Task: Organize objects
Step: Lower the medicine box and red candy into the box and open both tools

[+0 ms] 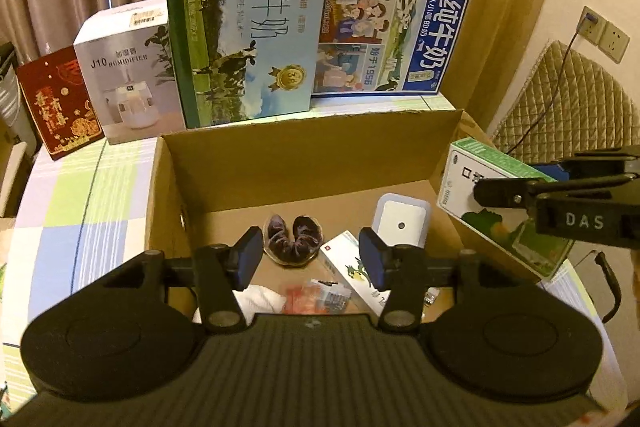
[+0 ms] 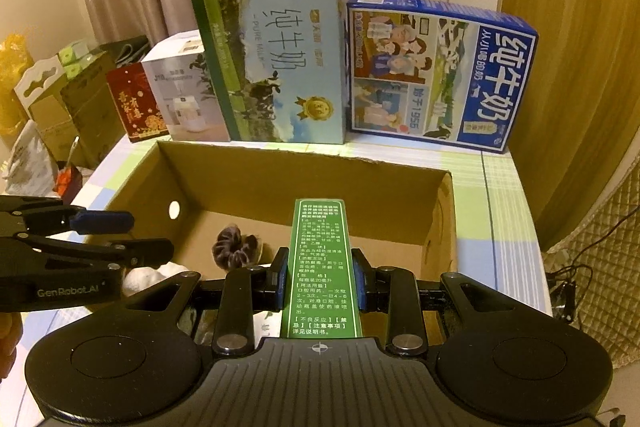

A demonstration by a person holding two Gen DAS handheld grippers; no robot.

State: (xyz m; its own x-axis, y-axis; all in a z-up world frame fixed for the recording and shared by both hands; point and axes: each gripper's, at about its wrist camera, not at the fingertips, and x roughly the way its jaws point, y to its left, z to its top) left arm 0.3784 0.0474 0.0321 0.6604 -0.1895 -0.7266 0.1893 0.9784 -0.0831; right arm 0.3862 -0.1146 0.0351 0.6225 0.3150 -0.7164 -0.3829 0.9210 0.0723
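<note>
Curtains hang behind a table (image 2: pixel 500 195) spread with a checked cloth, where a cardboard box (image 2: pixel 304 179) stands open-topped in front of a row of cartons: a green pure-milk carton (image 2: pixel 276 67), a blue milk carton (image 2: pixel 440 75), a humidifier box (image 1: pixel 128 67) and a red gift box (image 1: pixel 60 103).

Right tongs (image 2: pixel 321 281) are clenched on a green medicine box (image 2: pixel 322 267), pinching its narrow sides. Its long axis runs straight ahead along the fingers, out over the cardboard box's near edge; the left wrist view shows it held at a tilt above the cardboard box's right wall.

Left tongs (image 1: pixel 312 259) are released and hold nothing, poised over the cardboard box's near side. Inside the cardboard box lie a dark scrunchie (image 1: pixel 294 237), a white lidded container (image 1: pixel 402 223), a white dragon-printed packet (image 1: pixel 352 271) and some small wrappers (too blurred to name).

Judging by this, the next move is lowering the medicine box into the cardboard box. Free floor lies ahead of and below the right tongs, toward the cardboard box's far wall.
</note>
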